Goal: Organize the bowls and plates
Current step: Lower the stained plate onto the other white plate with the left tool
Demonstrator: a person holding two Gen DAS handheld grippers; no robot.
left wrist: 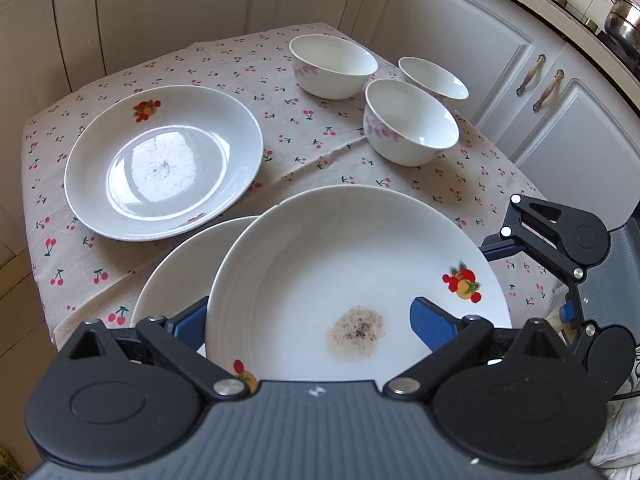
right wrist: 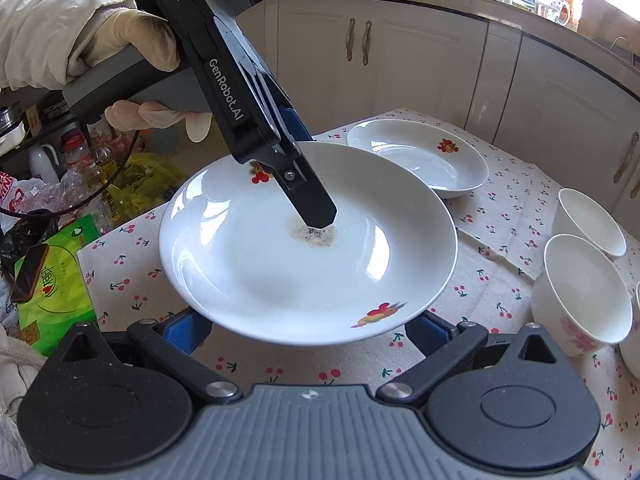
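Observation:
My left gripper (left wrist: 308, 320) is shut on the rim of a white fruit-print plate (left wrist: 352, 280) with a brown stain, held tilted above the table; one finger (right wrist: 314, 204) lies inside the plate (right wrist: 308, 248), the other under it. A second plate (left wrist: 176, 280) lies on the cloth beneath it. A third plate (left wrist: 164, 160) sits at the far left and also shows in the right wrist view (right wrist: 420, 160). Three white floral bowls (left wrist: 412, 128) (left wrist: 332, 66) (left wrist: 434, 78) stand at the back right. My right gripper (right wrist: 308, 328) is open and empty, just under the held plate's near edge.
The table carries a cherry-print cloth (left wrist: 304, 136). White cabinets (left wrist: 500, 60) surround it. A steel pot (left wrist: 624, 20) stands on the counter. Bags, bottles and a green box (right wrist: 52, 292) crowd the floor by the table's edge.

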